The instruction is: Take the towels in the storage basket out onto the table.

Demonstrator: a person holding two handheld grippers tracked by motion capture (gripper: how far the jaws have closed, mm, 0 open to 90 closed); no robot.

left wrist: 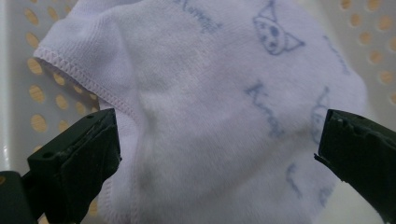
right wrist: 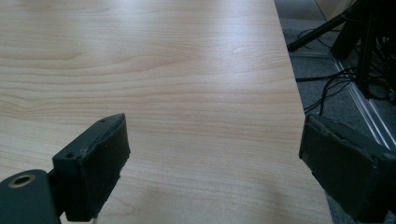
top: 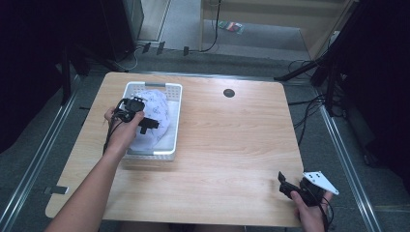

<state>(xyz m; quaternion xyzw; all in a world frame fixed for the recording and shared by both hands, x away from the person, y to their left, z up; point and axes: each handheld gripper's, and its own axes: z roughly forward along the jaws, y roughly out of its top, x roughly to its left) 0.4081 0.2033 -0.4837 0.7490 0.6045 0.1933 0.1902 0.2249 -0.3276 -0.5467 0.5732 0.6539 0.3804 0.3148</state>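
Observation:
A white cloth with pale blue cat prints [top: 155, 110] [left wrist: 219, 107] lies bunched in a white perforated basket [top: 169, 145] at the table's left. My left gripper [top: 145, 121] [left wrist: 217, 144] hovers just over the cloth, open, its jaws wide on either side of the fabric and nothing pinched between them. My right gripper [top: 286, 186] [right wrist: 212, 158] is held low at the table's front right corner, open, with bare wood between its jaws.
The wooden table [top: 232, 135] has a round cable hole [top: 228, 93] near its far edge. The right table edge [right wrist: 292, 88] runs close to my right gripper, with cables and stand legs [right wrist: 355, 51] on the floor beyond it.

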